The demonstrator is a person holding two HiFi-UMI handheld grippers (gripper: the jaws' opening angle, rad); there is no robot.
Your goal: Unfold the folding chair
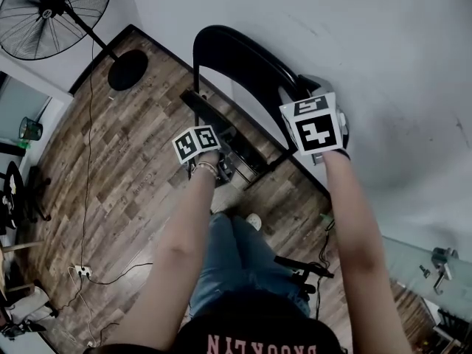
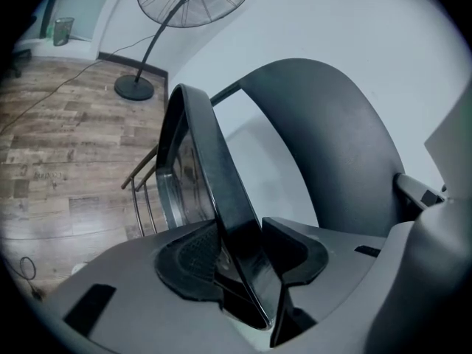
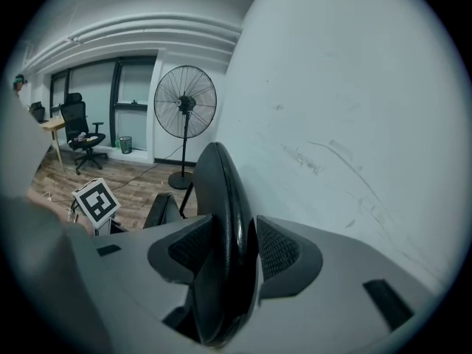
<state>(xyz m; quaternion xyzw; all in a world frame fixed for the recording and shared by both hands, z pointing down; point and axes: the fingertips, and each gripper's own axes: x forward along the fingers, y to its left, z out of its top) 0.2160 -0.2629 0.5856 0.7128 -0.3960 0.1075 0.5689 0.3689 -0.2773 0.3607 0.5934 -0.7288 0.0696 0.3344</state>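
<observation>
Well, there is one chair (image 1: 243, 59), and it is black. It stands at 12 o'clock in the head view, right up against the white wall (image 1: 354, 35). Its back (image 2: 332, 146) is smooth and round at the top. Its seat (image 2: 210, 153) is a thin flat board with a shiny edge, tipped up on its side, with a gap between it and the back. Thin metal bars show under the seat.

There are two grippers, both grey with rough black pads. The left gripper (image 2: 243, 260) has its fingers close together, pinching the edge of the seat. The right gripper (image 3: 232, 253) has its fingers close together too, pinching the round top edge of the back. Each one has a cube with black and white squares.

There is one big round fan (image 1: 55, 13) on a pole at 10 o'clock, standing on the brown wood floor (image 1: 125, 175). A thin black wire (image 1: 87, 161) runs along the floor to a white plug box (image 1: 82, 271) at 8 o'clock. One office chair (image 3: 81, 135) and one small bin (image 3: 126, 144) stand far off by the windows. Two bare arms and blue jeans fill the bottom at 6 o'clock.
</observation>
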